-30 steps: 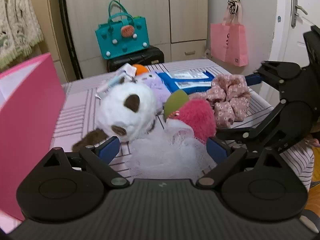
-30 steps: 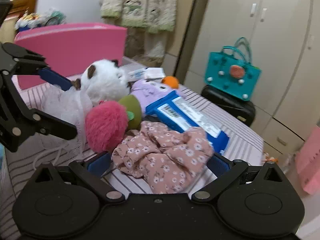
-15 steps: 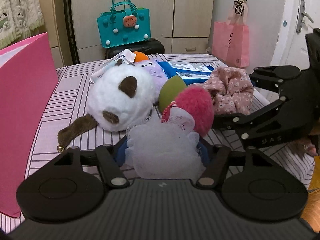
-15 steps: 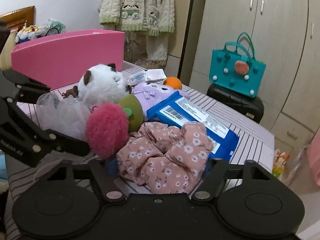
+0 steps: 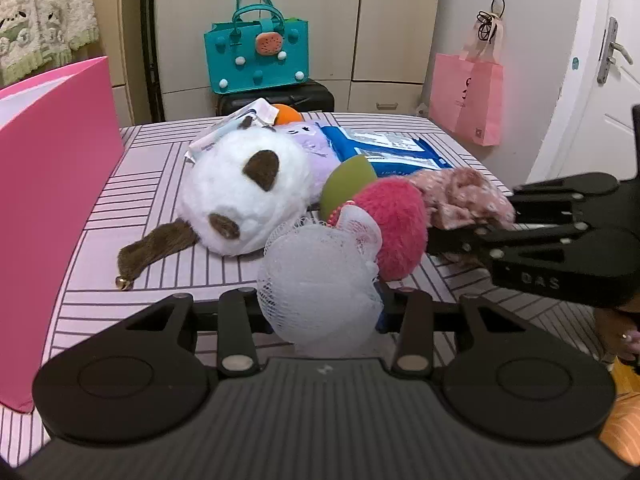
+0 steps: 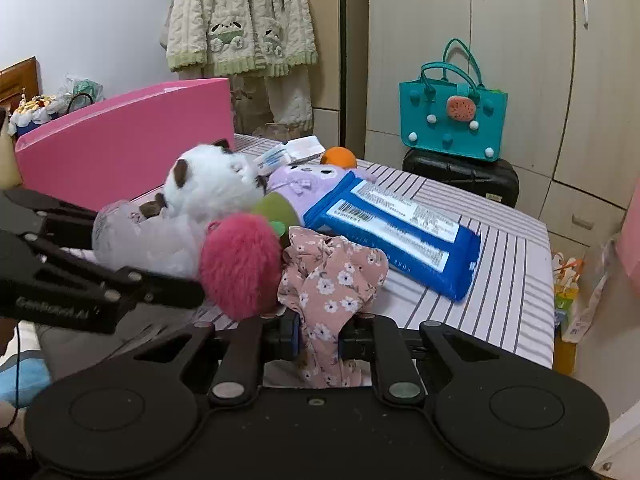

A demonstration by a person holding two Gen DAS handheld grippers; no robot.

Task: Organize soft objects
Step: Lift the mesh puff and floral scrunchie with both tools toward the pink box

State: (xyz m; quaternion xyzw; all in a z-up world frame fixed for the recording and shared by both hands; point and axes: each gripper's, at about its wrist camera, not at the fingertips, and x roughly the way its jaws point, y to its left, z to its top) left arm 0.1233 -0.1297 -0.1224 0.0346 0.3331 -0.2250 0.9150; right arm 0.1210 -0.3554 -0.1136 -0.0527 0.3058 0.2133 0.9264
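Fingers of the left gripper [image 5: 320, 312] have just been closing and are clenched on the white net bath puff [image 5: 320, 280]; the right gripper [image 6: 320, 336] is clenched on the pink flowery cloth [image 6: 332, 280]. Both are held on the striped bench [image 5: 160, 264], likely to be lifted into the big pink box [image 5: 52, 208].

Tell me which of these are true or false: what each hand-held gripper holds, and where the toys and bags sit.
1. The left hand-held gripper is shut on the white mesh sponge. True.
2. The right hand-held gripper holds the blue packet. False: it is shut on the floral cloth.
3. The white plush toy lies on the striped table. True.
4. The teal bag hangs on the door. False: it stands on a black case.
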